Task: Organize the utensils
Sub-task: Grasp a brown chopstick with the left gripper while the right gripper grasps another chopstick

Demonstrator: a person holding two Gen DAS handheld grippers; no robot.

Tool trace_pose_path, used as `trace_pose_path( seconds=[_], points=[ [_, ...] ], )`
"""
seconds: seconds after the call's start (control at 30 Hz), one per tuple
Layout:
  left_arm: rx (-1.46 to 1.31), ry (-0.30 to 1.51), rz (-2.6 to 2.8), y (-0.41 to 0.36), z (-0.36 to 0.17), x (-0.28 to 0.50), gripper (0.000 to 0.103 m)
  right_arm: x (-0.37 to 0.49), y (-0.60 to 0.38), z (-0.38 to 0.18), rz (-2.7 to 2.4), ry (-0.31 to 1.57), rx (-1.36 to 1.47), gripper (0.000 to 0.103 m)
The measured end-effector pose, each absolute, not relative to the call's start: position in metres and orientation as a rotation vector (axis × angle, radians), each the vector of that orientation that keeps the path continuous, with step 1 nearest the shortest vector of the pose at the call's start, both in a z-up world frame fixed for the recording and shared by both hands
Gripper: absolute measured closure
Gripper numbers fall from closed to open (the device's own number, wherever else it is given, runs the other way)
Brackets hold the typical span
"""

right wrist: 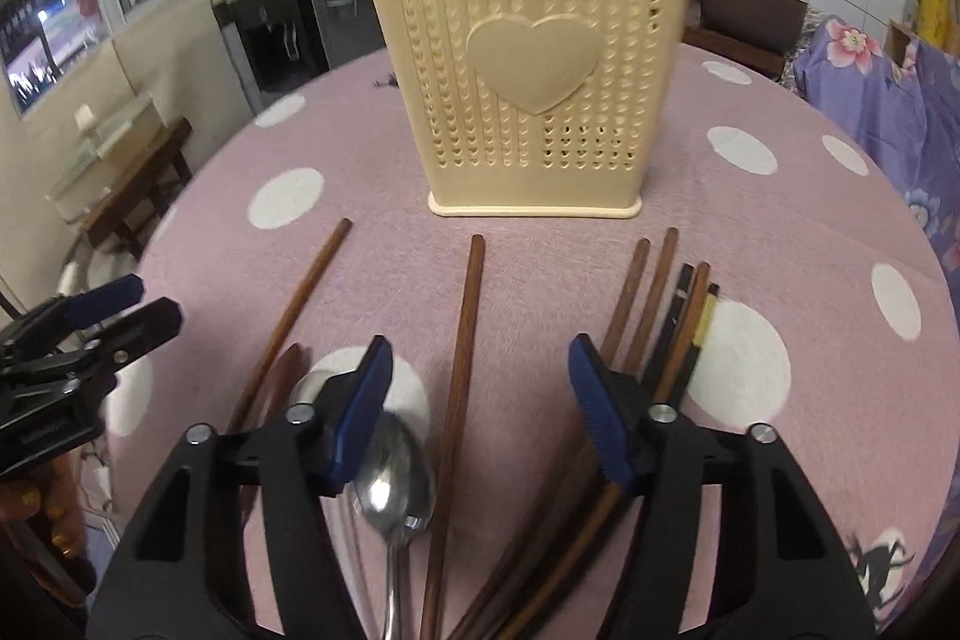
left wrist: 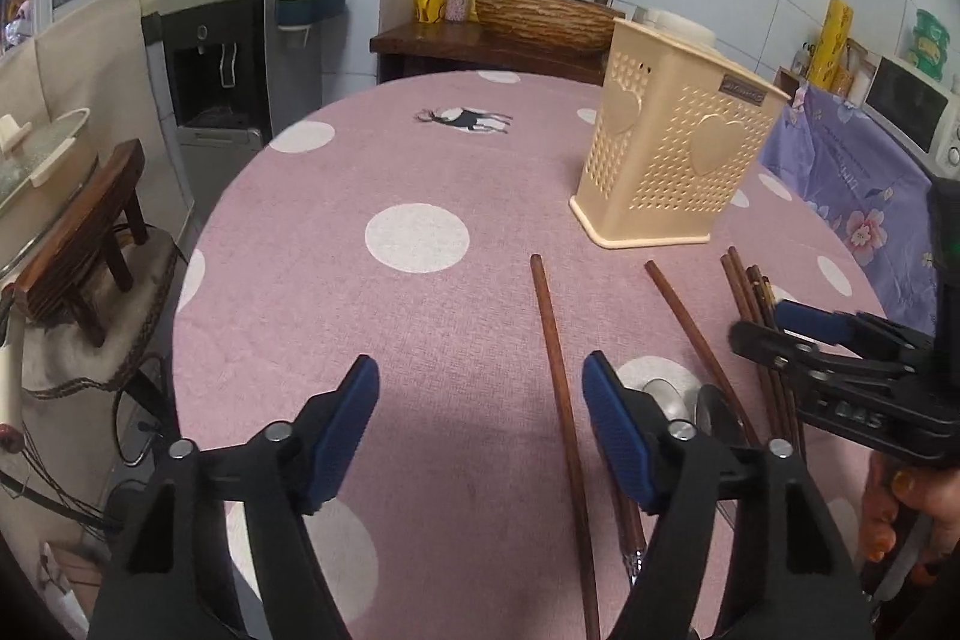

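A cream plastic utensil holder with a heart on its front stands upright on the pink dotted tablecloth; it also shows in the left wrist view. Several brown wooden chopsticks lie loose in front of it, with a bundle to the right. A metal spoon lies bowl-up between the right gripper's fingers. My right gripper is open and empty just above the spoon and a chopstick. My left gripper is open and empty, with one chopstick lying between its fingers. The right gripper shows at the right of the left wrist view.
The round table ends near the left, with a wooden stool and a water dispenser beyond. A purple flowered cloth covers furniture on the right. A wooden counter with a woven basin stands behind the table.
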State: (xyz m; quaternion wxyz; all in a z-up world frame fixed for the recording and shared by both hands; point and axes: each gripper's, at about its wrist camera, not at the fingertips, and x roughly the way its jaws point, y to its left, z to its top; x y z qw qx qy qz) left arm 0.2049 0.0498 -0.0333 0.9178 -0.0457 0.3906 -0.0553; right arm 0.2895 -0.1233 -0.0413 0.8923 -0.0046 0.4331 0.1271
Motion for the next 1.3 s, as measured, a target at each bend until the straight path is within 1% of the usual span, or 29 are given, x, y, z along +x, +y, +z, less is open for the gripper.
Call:
trace_pose_path(
  seconds=[0.03, 0.1, 0.27, 0.37, 0.43, 0.57, 0.67, 0.73, 0.77, 0.83, 0.9, 1.07, 1.13, 1.3],
  points=[
    [-0.098, 0.818, -0.119, 0.050, -0.034, 0.209, 0.037, 0.298, -0.119, -0.046, 0.256, 0.919, -0.022, 0.052],
    [-0.100, 0.840, -0.128, 0.051, -0.037, 0.214, 0.040, 0.310, -0.115, -0.053, 0.257, 0.955, -0.024, 0.058],
    [-0.090, 0.862, -0.130, 0.052, -0.040, 0.225, 0.041, 0.331, -0.102, -0.066, 0.242, 0.988, -0.066, 0.066],
    [-0.108, 0.882, -0.139, 0.051, -0.042, 0.232, 0.042, 0.335, -0.095, -0.068, 0.236, 0.978, -0.096, 0.072],
    [-0.116, 0.894, -0.145, 0.051, -0.044, 0.235, 0.044, 0.336, -0.095, -0.069, 0.240, 0.980, -0.092, 0.078],
    [-0.124, 0.911, -0.160, 0.045, -0.045, 0.243, 0.047, 0.338, -0.089, -0.070, 0.247, 0.968, -0.105, 0.083],
    [-0.117, 0.933, -0.168, 0.036, -0.047, 0.253, 0.054, 0.336, -0.091, -0.070, 0.253, 0.968, -0.100, 0.087],
    [-0.119, 0.959, -0.185, 0.028, -0.049, 0.260, 0.061, 0.337, -0.091, -0.070, 0.250, 0.969, -0.093, 0.090],
    [-0.111, 0.969, -0.189, 0.025, -0.051, 0.263, 0.062, 0.338, -0.091, -0.071, 0.249, 0.970, -0.091, 0.091],
    [-0.093, 0.988, -0.192, 0.016, -0.056, 0.270, 0.070, 0.337, -0.095, -0.071, 0.247, 0.972, -0.086, 0.092],
    [-0.090, 1.012, -0.196, 0.009, -0.061, 0.278, 0.074, 0.335, -0.096, -0.070, 0.246, 0.972, -0.080, 0.092],
    [-0.031, 0.998, -0.160, -0.001, -0.063, 0.291, 0.081, 0.334, -0.100, -0.070, 0.243, 0.970, -0.069, 0.092],
    [-0.006, 0.995, -0.147, -0.003, -0.063, 0.295, 0.087, 0.331, -0.105, -0.070, 0.241, 0.967, -0.066, 0.092],
    [0.020, 0.972, -0.125, -0.005, -0.065, 0.295, 0.094, 0.329, -0.108, -0.070, 0.235, 0.959, -0.068, 0.092]
  ],
)
